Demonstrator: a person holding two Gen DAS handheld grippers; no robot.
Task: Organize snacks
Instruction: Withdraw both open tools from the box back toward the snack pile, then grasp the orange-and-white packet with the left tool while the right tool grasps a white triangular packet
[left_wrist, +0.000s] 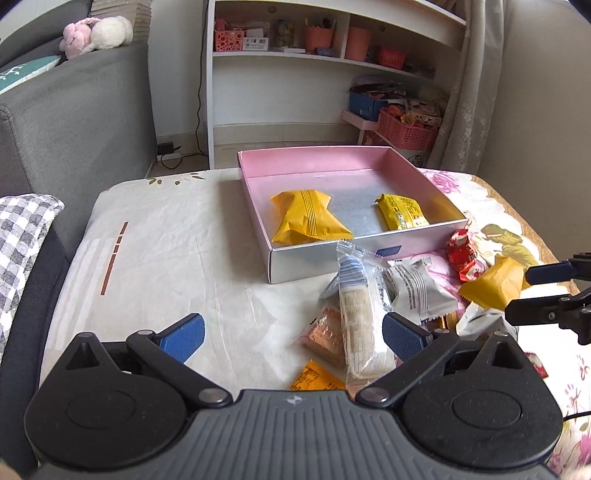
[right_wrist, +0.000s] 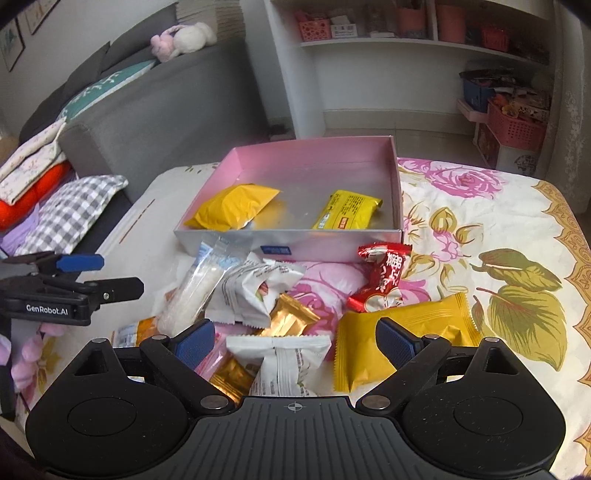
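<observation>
A shallow pink box (left_wrist: 314, 262) (right_wrist: 288, 240) with silver outer walls stands on the cloth-covered table and holds two yellow packets (left_wrist: 308, 218) (left_wrist: 402, 211). In front of it lies a loose pile: a long clear-wrapped wafer packet (left_wrist: 356, 306), white packets (right_wrist: 284, 365), gold packets (right_wrist: 291, 321), a red packet (right_wrist: 382, 280) and a yellow packet (right_wrist: 436, 325). My left gripper (left_wrist: 293, 336) hovers open at the pile's left edge, its right pad beside the wafer packet. My right gripper (right_wrist: 295, 341) hangs open over the white and yellow packets. Neither one holds anything.
A grey sofa (left_wrist: 74, 110) with cushions stands to the left of the table. White shelves (left_wrist: 332, 55) and pink baskets (left_wrist: 406, 129) are behind it. The flowered tablecloth (right_wrist: 480, 206) lies bare to the right of the box, and pale cloth (left_wrist: 166, 240) to its left.
</observation>
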